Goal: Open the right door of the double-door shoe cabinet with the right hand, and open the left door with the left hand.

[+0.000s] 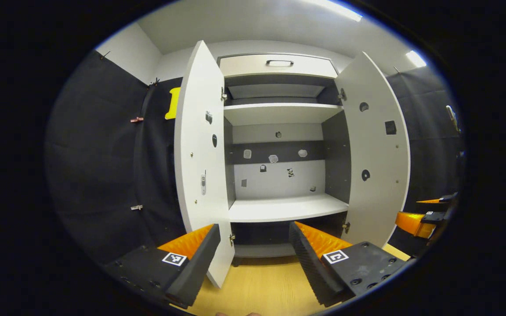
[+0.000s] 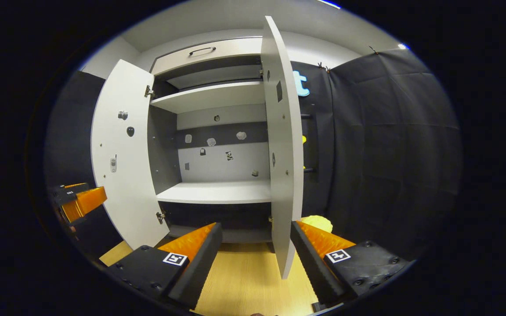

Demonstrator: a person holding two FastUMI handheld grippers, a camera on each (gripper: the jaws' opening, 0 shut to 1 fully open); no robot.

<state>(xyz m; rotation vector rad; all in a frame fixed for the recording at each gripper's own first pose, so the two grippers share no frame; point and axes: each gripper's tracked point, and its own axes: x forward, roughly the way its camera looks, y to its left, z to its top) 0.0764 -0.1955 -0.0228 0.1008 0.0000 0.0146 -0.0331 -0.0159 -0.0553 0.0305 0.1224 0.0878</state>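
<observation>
Shoe cabinet (image 1: 279, 131) stands against the booth's far wall with both doors swung wide, its left door (image 1: 200, 158) and right door (image 1: 376, 162) flanking 2 bare shelves, among them a lower shelf (image 1: 286, 207), beneath a top drawer (image 1: 278, 65). The left tool (image 1: 253, 259) hovers released above the wooden floor (image 1: 262, 285), its near edge of the left door rising between the parted fingers. The right tool (image 2: 256, 259) is likewise released, fingers straddling without touching the edge of the right door (image 2: 281, 145), while the left tool (image 2: 79, 202) shows at far left.
</observation>
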